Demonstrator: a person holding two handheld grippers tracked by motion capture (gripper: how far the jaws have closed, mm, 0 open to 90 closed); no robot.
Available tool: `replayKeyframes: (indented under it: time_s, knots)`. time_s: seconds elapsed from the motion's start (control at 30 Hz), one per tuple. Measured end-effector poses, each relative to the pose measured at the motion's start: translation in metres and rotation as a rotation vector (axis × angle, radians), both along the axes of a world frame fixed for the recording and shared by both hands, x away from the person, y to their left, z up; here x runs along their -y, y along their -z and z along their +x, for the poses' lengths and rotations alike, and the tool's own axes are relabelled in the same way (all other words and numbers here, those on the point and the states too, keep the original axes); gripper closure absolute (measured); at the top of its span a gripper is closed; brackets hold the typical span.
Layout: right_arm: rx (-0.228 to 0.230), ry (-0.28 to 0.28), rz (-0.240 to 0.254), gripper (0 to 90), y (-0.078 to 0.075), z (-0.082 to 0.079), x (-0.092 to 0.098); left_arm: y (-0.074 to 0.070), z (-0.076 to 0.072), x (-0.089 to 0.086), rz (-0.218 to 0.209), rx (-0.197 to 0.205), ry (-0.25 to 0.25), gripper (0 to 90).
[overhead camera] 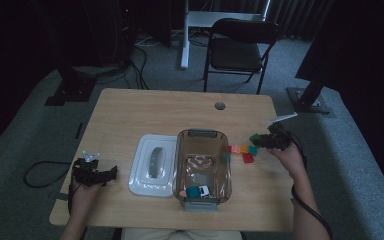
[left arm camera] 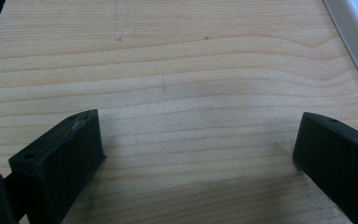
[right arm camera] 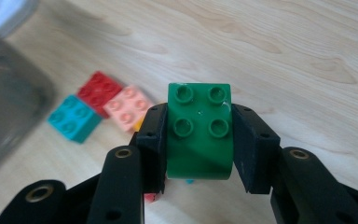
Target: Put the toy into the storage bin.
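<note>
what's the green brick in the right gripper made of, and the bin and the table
Green brick: looks like hard moulded plastic, glossy, with glints on its four round studs. Bin: seems to be clear, smoky-tinted plastic, since the bricks inside show through its wall. Table: pale wood-grain top with a matt finish; solid wood or laminate, the look leaves open.
</note>
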State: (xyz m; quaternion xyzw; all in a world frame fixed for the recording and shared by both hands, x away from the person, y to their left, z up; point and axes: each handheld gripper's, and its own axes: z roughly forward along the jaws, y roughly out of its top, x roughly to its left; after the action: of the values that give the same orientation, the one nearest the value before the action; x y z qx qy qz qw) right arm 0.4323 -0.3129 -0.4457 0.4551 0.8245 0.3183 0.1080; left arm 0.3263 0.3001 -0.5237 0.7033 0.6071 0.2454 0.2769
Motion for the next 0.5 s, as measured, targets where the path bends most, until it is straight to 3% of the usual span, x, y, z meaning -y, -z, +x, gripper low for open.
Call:
replayKeyframes:
  time_s: [0.2,0.5]
  knots:
    - [0.014,-0.062,0.004,58.7,-0.012,-0.019,-0.006,0.000,0.000,0.000,0.000,0.000,0.000,2.0]
    - [0.072,-0.177,0.044,58.7,-0.040,-0.060,-0.020,0.000,0.000,0.000,0.000,0.000,0.000,2.0]
